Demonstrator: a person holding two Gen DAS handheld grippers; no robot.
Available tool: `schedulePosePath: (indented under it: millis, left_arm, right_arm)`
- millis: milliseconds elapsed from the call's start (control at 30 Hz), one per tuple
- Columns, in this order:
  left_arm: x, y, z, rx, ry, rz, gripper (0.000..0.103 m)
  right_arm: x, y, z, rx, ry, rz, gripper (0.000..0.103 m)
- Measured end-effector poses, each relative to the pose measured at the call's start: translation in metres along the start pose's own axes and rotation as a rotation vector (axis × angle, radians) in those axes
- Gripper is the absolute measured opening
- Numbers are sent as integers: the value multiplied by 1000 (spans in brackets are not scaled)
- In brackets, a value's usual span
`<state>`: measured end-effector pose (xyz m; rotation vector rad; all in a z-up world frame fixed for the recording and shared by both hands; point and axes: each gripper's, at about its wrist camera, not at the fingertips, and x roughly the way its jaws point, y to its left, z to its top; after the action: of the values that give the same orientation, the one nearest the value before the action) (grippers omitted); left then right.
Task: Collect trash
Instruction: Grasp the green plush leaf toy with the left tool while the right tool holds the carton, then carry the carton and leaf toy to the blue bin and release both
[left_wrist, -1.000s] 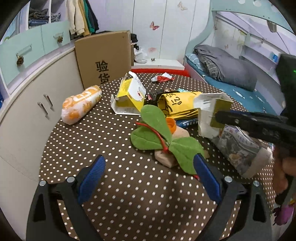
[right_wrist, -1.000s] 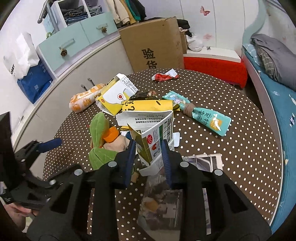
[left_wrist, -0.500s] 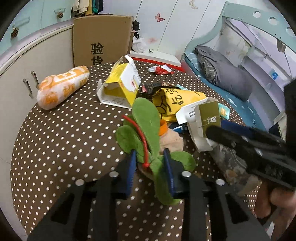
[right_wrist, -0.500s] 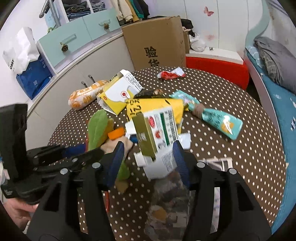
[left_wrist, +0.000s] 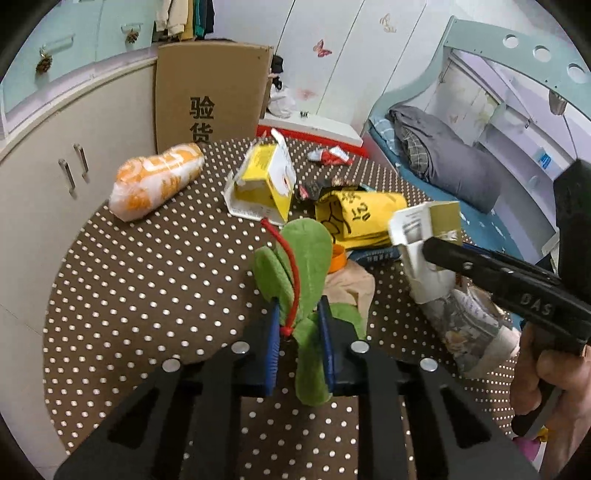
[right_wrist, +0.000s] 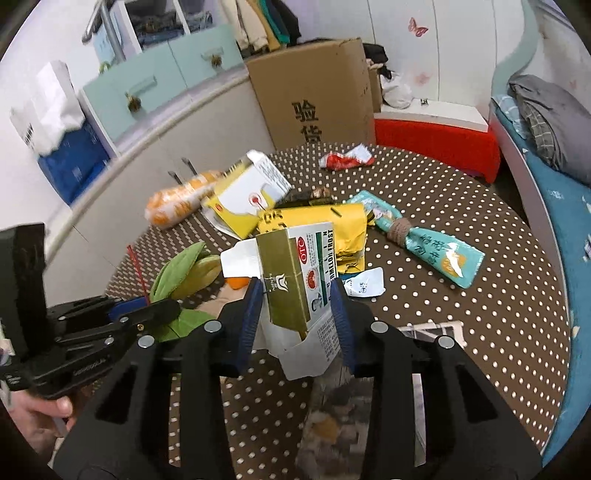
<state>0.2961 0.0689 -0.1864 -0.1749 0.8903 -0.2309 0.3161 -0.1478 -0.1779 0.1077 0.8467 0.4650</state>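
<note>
My left gripper (left_wrist: 297, 325) is shut on a green felt leaf toy (left_wrist: 303, 251) with a red cord, held just above the dotted brown table (left_wrist: 155, 266). The toy also shows in the right wrist view (right_wrist: 184, 269). My right gripper (right_wrist: 295, 314) has its jaws around a gold and white medicine carton (right_wrist: 295, 280), pads at its sides, over a crumpled printed bag (right_wrist: 340, 417). The carton (left_wrist: 424, 236) and the bag (left_wrist: 465, 325) also show in the left wrist view.
Loose trash lies on the table: an orange snack bag (left_wrist: 155, 181), a yellow open box (left_wrist: 266, 181), a yellow pouch (left_wrist: 362, 218), a teal wrapper (right_wrist: 428, 243), a red wrapper (right_wrist: 343, 158). A cardboard box (right_wrist: 317, 92) stands behind. A bed (left_wrist: 443, 162) is at right.
My left gripper closed on the green leaf toy and lifted it. My right gripper opened wider, then narrowed again around the carton, which tilted and shifted between the jaws.
</note>
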Motion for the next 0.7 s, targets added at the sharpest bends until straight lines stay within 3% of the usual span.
schedulePosePath:
  millis: [333, 700]
  left_arm:
    - [-62, -23, 29, 47, -132, -32, 18]
    - [-87, -123, 56, 231, -219, -146, 18]
  right_arm:
    - [-70, -29, 12, 117, -141, 70, 37]
    - [-174, -93, -1, 218, -325, -28, 37]
